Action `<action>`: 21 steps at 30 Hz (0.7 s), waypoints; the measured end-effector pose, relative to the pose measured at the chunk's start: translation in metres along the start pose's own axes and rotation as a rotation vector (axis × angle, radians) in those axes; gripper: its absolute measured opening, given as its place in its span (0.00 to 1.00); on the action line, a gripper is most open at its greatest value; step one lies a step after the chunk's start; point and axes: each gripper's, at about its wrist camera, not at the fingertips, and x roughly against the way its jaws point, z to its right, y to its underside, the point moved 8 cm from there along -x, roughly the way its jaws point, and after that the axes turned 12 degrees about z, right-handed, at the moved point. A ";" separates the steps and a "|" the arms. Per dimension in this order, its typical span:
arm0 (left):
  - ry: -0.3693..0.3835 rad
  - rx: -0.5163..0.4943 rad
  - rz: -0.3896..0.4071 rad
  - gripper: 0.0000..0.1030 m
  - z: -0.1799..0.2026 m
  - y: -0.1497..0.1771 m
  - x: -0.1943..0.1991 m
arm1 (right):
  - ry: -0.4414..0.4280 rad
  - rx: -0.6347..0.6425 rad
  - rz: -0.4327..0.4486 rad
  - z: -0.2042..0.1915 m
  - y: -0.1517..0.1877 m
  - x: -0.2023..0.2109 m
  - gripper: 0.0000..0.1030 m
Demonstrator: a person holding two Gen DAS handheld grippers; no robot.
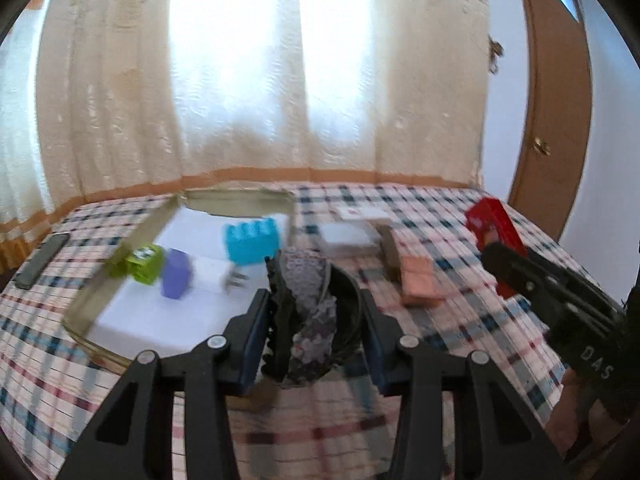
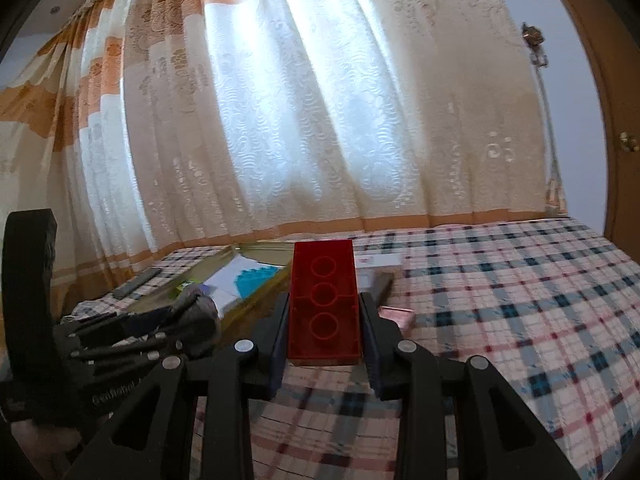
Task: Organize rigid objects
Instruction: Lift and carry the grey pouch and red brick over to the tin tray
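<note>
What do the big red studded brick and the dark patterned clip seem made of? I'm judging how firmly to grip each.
Big red studded brick: likely hard moulded plastic, slightly glossy, with crisp round tubes on its hollow underside. Dark patterned clip: possibly plastic too, with toothed edges and a mottled print; blur leaves it uncertain.

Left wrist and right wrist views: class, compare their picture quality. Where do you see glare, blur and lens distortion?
Left wrist view: the backlit curtain blows out white, and the tray and blue brick are smeared by blur. Right wrist view: sharper, the red brick crisp, the curtain glare milder. Both views bend straight lines near the edges.
</note>
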 end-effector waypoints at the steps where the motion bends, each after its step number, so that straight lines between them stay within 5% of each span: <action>1: -0.022 0.004 0.003 0.41 -0.011 -0.004 -0.002 | -0.017 -0.001 -0.005 -0.004 -0.003 -0.004 0.34; 12: -0.158 0.046 -0.004 0.41 -0.099 -0.025 -0.018 | -0.183 0.006 -0.092 -0.064 -0.030 -0.073 0.34; 21: -0.193 0.078 -0.076 0.41 -0.142 -0.023 -0.041 | -0.242 0.044 -0.250 -0.113 -0.001 -0.145 0.34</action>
